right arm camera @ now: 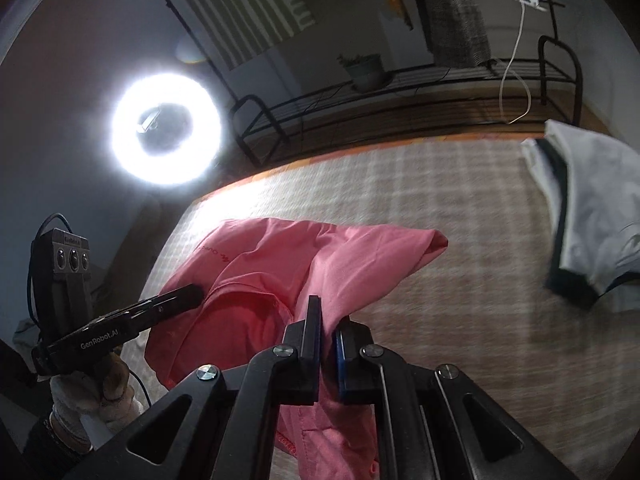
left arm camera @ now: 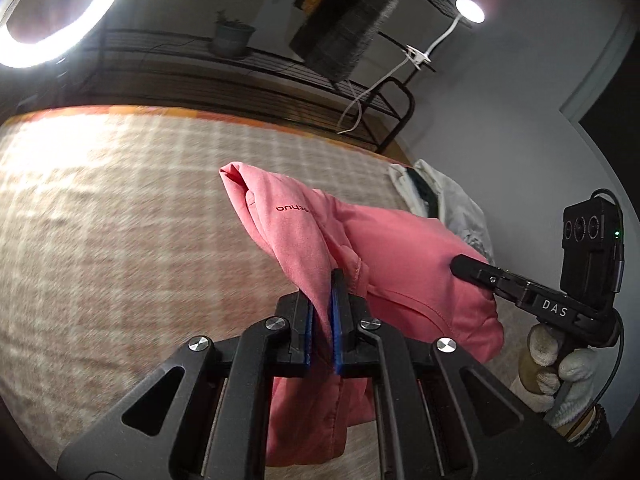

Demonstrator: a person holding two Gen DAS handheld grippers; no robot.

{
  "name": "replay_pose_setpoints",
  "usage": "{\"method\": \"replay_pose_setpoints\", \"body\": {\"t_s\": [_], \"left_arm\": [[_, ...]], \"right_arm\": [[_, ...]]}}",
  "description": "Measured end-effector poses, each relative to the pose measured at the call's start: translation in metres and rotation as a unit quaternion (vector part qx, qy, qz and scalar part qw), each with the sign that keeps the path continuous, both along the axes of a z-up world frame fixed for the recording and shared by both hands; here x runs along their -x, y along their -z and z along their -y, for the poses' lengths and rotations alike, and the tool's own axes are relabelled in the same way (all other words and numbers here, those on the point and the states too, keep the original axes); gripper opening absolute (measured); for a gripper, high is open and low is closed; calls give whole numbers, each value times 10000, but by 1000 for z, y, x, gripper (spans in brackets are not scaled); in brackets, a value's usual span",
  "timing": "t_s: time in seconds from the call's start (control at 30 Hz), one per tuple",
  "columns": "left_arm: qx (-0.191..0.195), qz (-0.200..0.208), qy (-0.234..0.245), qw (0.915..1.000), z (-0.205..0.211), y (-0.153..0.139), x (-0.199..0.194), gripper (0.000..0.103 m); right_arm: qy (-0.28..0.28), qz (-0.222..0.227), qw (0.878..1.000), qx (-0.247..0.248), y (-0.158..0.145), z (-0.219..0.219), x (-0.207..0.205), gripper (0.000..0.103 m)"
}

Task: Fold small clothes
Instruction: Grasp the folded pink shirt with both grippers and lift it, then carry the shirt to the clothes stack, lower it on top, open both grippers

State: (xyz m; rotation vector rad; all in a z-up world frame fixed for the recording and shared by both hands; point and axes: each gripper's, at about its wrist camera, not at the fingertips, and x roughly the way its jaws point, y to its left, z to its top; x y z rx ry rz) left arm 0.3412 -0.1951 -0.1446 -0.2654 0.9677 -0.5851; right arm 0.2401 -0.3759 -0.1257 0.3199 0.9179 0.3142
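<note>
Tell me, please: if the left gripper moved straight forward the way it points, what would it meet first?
The left gripper, shut on the pink shirt, would probably push into that shirt's bunched cloth first, then the checked blanket; depth is unclear.

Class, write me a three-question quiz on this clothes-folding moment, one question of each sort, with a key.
1. True or false: both the left tongs and the right tongs are shut on the pink shirt.
2. Which garment lies untouched on the checked blanket? A) the grey shirt B) a blue sock C) a green towel
3. Fill in: the pink shirt hangs ______ the blanket, held between the two tongs.

Key: 1 true; 2 A; 3 above
</note>
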Motion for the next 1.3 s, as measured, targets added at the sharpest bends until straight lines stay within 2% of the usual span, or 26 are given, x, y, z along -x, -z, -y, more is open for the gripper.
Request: {"method": "replay_pose_setpoints", "body": {"t_s": [0.23, 0.47, 0.67, 0.77, 0.93, 1.07, 1.13, 1.17, 1.2, 1.27, 1.3], "left_arm": [[82, 285, 405, 9987, 92, -30, -26, 5], [95, 645, 864, 9941, 211, -53, -54, 5], [168, 831, 1029, 9911, 304, -49, -73, 5], [106, 867, 1069, 9904, 340, -35, -79, 5], [-220, 703, 1088, 9913, 373, 4, -82, 5], [-536, 464, 1178, 9905, 380, 31, -79, 5], [-731, 481, 1201, 9889, 380, 37, -77, 6], [-780, 504, 1186, 9886, 378, 38, -75, 12], [-812, 503, 1175, 9885, 376, 39, -74, 23], [-864, 461, 1123, 9888, 372, 40, -73, 37], [-889, 450, 1094, 9890, 369, 40, -71, 39]], "right_arm": [[376, 355, 9982, 302, -30, 71, 2, 3], [1021, 641, 9920, 383, -55, 170, -10, 3], [1314, 1044, 9836, 663, -70, 244, -26, 3], [1411, 1126, 9808, 737, -68, 273, -32, 3], [1579, 845, 9787, 1000, -38, 313, -52, 3], [1698, 477, 9769, 1210, -3, 330, -60, 3], [1748, 351, 9753, 1304, 7, 336, -60, 3], [1774, 304, 9747, 1322, 9, 339, -60, 4], [1859, 217, 9728, 1364, 11, 342, -60, 7], [1968, 62, 9693, 1475, 13, 346, -59, 17], [2019, -13, 9662, 1602, 13, 346, -59, 21]]}}
